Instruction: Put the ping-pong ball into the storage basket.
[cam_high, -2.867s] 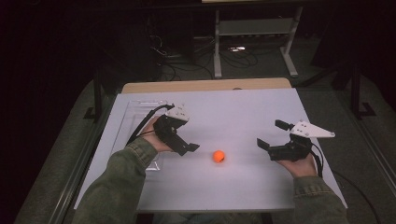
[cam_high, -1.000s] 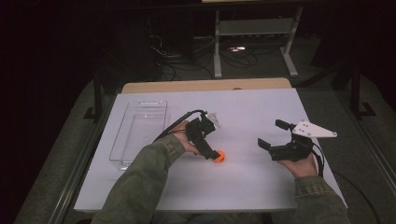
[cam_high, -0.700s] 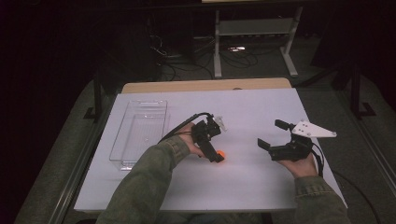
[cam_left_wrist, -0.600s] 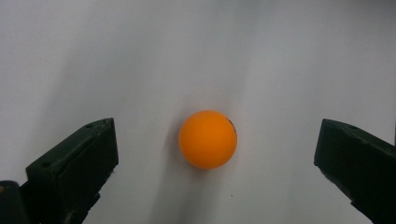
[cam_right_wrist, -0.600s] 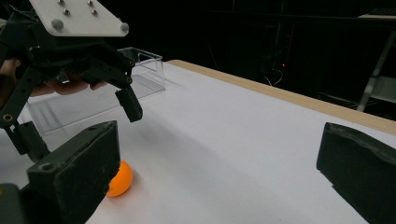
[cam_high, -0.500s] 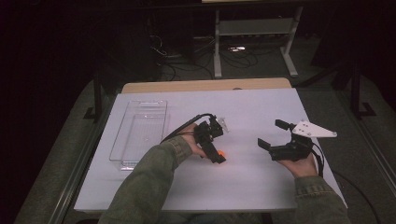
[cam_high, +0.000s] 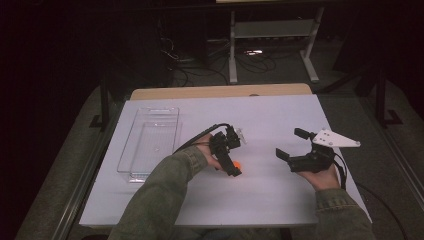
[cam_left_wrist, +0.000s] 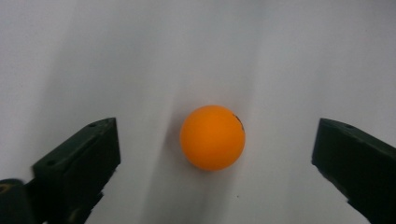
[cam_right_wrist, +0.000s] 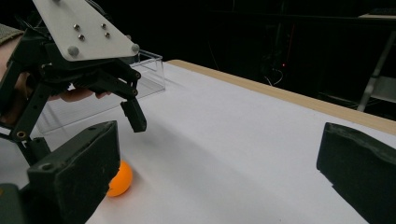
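High view, left to right: clear tray (cam_high: 150, 142) at centre left of the desk (cam_high: 270, 200); left hand-held gripper (cam_high: 233, 169) at centre, jaws released astride the orange ball (cam_left_wrist: 212, 137); right hand-held gripper (cam_high: 290, 145) idle, released. Advice: centre the ball, clench gently so it cannot squirt free.

ball (cam_high: 237, 164) on table (cam_high: 280, 115) between left claw's (cam_high: 233, 168) jaws, tray (cam_high: 150, 140) left
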